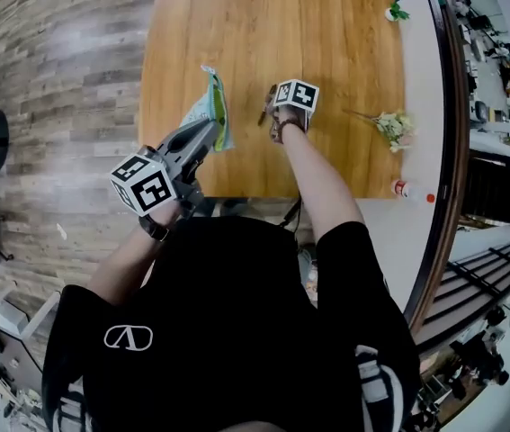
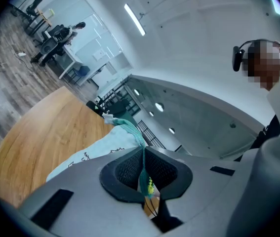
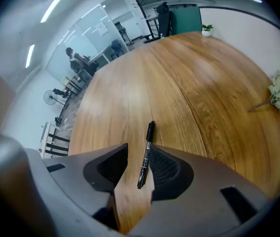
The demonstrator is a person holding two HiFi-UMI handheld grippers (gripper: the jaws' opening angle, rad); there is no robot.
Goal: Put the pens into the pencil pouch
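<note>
A pale green pencil pouch (image 1: 210,106) hangs by its edge over the wooden table (image 1: 237,25). My left gripper (image 1: 202,138) is shut on the pouch's teal zip edge (image 2: 142,168), and the pouch body (image 2: 98,149) stretches away beyond the jaws. One black pen (image 3: 146,152) lies on the table. My right gripper (image 3: 139,169) points steeply down over it, open, with the pen between the pads and close along the right pad (image 3: 167,168). In the head view the right gripper (image 1: 281,108) sits under its marker cube, beside the pen (image 1: 266,106).
A sprig of pale flowers (image 1: 392,126) lies at the table's right side. A small potted plant (image 1: 396,12) stands at the far right edge. A small red-capped bottle (image 1: 409,190) rests on the white ledge. The table's near edge runs just before the person's body.
</note>
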